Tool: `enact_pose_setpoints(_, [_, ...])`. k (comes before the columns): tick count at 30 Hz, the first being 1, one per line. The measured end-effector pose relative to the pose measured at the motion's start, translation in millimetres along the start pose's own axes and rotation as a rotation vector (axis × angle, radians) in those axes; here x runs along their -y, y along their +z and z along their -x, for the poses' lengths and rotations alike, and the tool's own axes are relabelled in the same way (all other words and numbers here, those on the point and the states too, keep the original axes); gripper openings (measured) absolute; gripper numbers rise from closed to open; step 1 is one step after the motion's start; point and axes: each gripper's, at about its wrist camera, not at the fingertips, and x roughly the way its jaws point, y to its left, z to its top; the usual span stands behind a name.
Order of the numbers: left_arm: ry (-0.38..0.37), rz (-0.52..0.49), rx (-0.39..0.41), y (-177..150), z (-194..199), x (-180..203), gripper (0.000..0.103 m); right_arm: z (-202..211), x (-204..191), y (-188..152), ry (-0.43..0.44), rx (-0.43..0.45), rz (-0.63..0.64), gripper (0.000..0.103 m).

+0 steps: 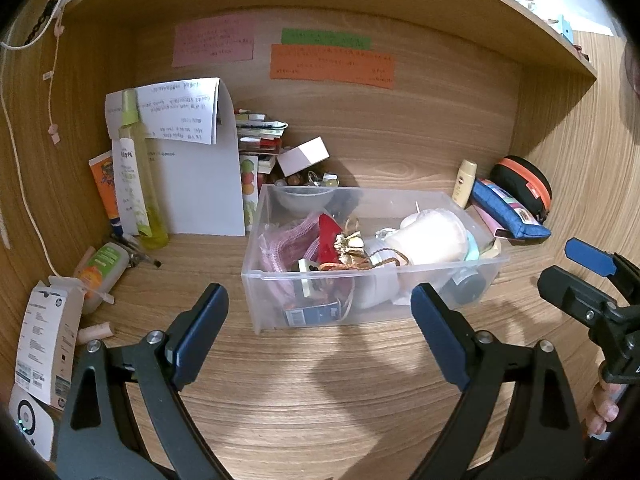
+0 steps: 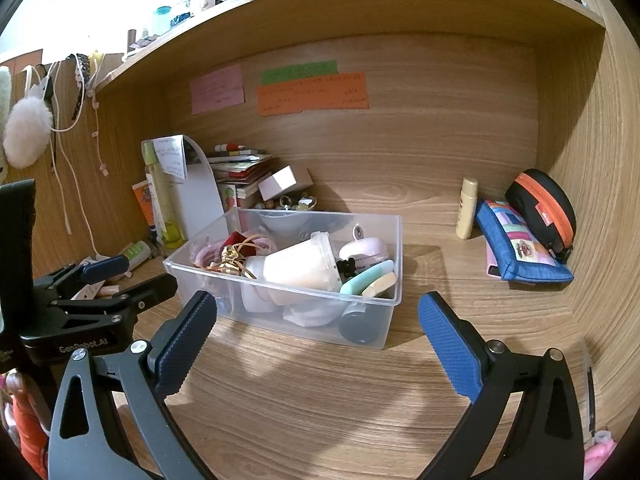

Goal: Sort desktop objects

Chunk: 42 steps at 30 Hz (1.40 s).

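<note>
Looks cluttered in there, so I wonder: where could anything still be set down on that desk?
Bare wood lies in front of the clear bin, and between the bin and the blue pouch at right. The back-left corner is crowded: bottles, papers, stacked books. The bin itself is full.

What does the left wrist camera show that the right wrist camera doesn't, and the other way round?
Only the left wrist view shows the white carton lying at the desk's left edge and the white device below it. Only the right wrist view shows the white fluffy pompom hanging at the left and the cluttered shelf top. Both show the clear plastic bin full of small items, the blue pouch, the black case with orange zipper and the coloured notes on the back panel.
</note>
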Motion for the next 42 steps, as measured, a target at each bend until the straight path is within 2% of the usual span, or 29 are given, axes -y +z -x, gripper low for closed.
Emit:
enact_pose_setpoints(28, [-0.017, -0.020, -0.017, -2.5, -6.6, 7.4, 0.094, -2.9, -1.7, -2.6, 0.009, -0.017, -0.004, 0.101])
enact_pose_setpoints(42, [-0.031, -0.047, 0.003, -2.1, -6.2, 13.0, 0.094, -4.6, -1.0, -4.2, 0.015, -0.025, -0.014, 0.101])
